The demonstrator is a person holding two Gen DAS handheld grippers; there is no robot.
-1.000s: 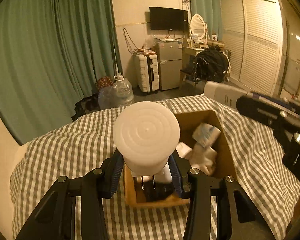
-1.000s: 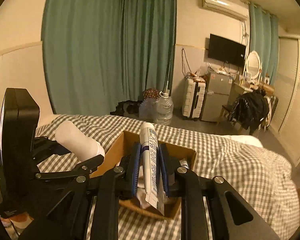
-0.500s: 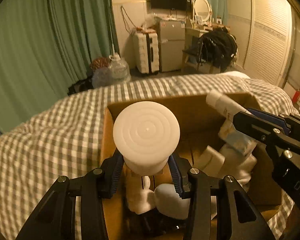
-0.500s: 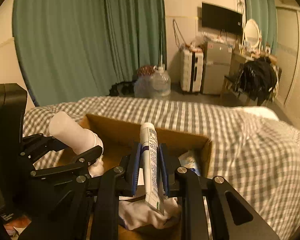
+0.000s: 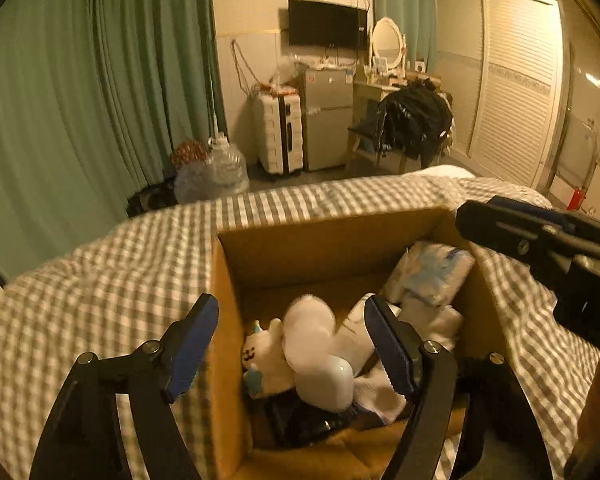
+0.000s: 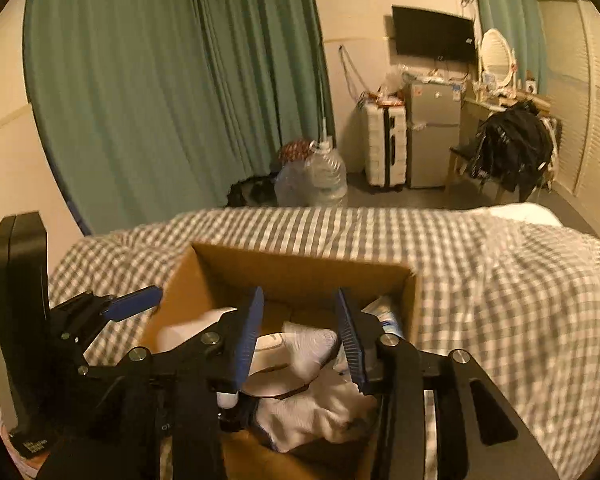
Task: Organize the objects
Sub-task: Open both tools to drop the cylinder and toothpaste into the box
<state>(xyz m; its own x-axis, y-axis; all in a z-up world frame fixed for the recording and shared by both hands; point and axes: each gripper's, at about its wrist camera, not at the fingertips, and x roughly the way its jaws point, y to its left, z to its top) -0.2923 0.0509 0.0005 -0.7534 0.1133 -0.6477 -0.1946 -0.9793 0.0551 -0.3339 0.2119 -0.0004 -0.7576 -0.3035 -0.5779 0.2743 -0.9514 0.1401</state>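
Note:
An open cardboard box [image 5: 324, 240] sits on the checked bed, also in the right wrist view [image 6: 300, 268]. My left gripper [image 5: 292, 344] is open and empty over the box's left wall. The white round-topped bottle [image 5: 312, 336] lies blurred in the box beside a small white toy [image 5: 264, 356]. My right gripper [image 6: 300, 336] is open and empty above the box. The white tube [image 6: 272, 344] lies inside on white cloth [image 6: 316, 408]. A blue-and-white packet [image 5: 432, 276] leans at the box's right side. The right gripper also shows in the left wrist view [image 5: 540, 248].
The grey checked bedspread [image 6: 480, 280] surrounds the box. Green curtains [image 6: 172, 80], large water bottles [image 6: 324, 176], a white suitcase [image 6: 384, 148], a small fridge [image 6: 432, 132] and a chair with a black bag [image 6: 508, 148] stand beyond the bed.
Both grippers have opened. The white bottle dropped from my left gripper into the box, and the tube dropped from my right gripper into the box.

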